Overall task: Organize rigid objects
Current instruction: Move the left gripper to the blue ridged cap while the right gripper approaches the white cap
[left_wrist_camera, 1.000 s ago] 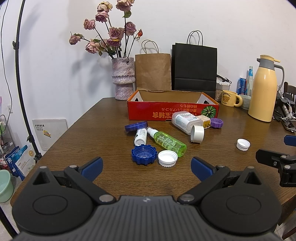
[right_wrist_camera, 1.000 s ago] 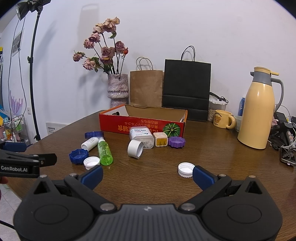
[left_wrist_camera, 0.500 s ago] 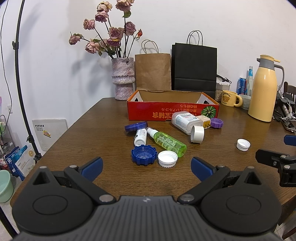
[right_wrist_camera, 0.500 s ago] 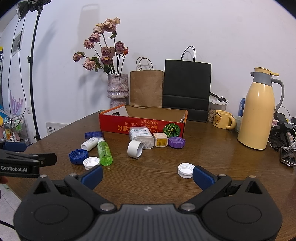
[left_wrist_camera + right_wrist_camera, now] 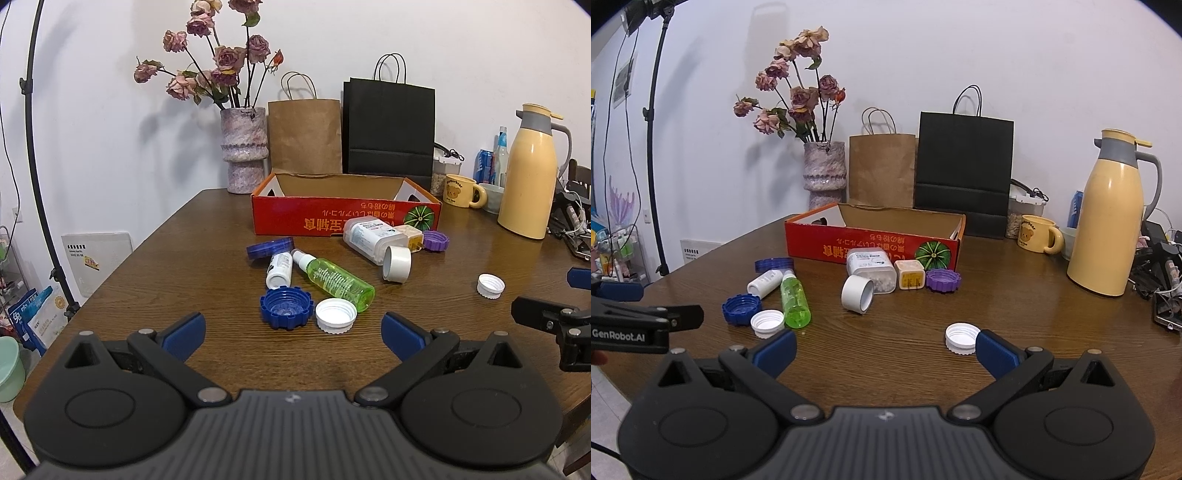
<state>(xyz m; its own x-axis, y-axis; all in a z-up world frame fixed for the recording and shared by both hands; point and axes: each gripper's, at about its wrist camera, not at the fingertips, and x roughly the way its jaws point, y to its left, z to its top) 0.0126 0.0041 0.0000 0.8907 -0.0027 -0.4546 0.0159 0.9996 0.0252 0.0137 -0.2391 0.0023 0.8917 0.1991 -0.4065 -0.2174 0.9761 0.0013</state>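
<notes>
Left wrist view: no change vs a second ago. Left gripper wide open, empty, parked short of blue ridged plastic cap and white screw cap beside green clear spray bottle. Right wrist view: same story. Right gripper wide open, empty, lone white plastic cap just beside its right finger. Red cardboard box apparently unfilled; sorting likely not started.
</notes>
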